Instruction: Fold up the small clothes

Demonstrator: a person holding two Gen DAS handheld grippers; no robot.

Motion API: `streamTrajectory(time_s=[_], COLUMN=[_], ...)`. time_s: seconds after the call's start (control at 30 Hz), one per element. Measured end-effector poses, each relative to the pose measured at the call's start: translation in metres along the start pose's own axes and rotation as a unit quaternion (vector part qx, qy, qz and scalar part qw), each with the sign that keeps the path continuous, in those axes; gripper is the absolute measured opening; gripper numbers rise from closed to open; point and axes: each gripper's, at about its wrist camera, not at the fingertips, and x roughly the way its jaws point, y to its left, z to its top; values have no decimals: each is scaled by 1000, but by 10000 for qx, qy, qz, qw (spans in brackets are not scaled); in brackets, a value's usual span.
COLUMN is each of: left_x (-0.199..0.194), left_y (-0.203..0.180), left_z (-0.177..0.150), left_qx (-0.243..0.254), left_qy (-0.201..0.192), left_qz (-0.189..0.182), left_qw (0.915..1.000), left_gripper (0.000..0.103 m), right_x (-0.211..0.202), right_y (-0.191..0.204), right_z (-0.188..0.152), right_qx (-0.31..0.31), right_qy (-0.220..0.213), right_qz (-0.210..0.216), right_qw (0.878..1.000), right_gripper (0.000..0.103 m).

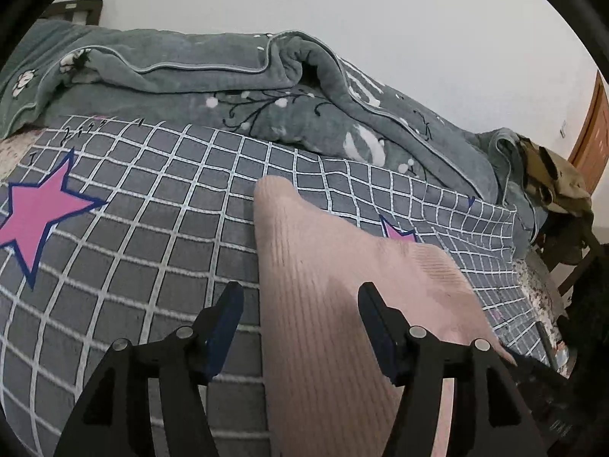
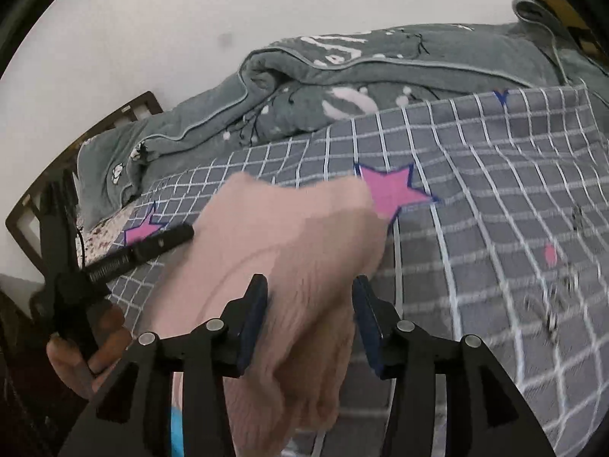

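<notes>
Pink ribbed garment (image 1: 342,304) between 2 spread tools, on checked sheet (image 1: 152,228).

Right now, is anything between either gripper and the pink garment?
Nothing visible. The pink garment lies on the checked sheet, directly beneath the open left gripper and open right gripper, no other item between.

Left wrist view: looks forward and down along its hand-held gripper (image 1: 300,293), close above the bed (image 1: 152,228), toward the wall (image 1: 342,7). Right wrist view: the same facing, tilted, equally close. Both share the garment (image 1: 316,285), checked sheet and grey blanket (image 1: 190,76).
</notes>
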Motion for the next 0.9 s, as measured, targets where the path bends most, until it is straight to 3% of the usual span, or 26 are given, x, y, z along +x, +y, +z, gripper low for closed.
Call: streamTrajectory(time_s=[0.13, 0.23, 0.37, 0.5, 0.7, 0.9], left_x=[-16, -31, -49, -62, -69, -74], left_y=[-4, -4, 0, 3, 7, 6], left_z=[-7, -12, -16, -24, -40, -55], left_qx=[45, 110, 159, 250, 422, 431], left_qy=[-112, -260, -390, -445, -307, -129], left_qz=[135, 225, 292, 365, 412, 250], left_qw=[9998, 9994, 9987, 9980, 9978, 9987], left_gripper=[61, 61, 61, 62, 62, 62], right_x=[-1, -10, -13, 0, -6, -17], right_y=[19, 10, -13, -15, -9, -11], right_z=[-8, -10, -8, -13, -20, -25], right_qx=[-392, -146, 391, 372, 220, 242], right_qy=[-78, -243, -284, -108, -228, -396], right_qz=[-209, -158, -35, -287, -473, -472], right_qw=[9990, 9995, 9988, 9988, 9984, 9978], right_gripper=[16, 13, 12, 13, 15, 31])
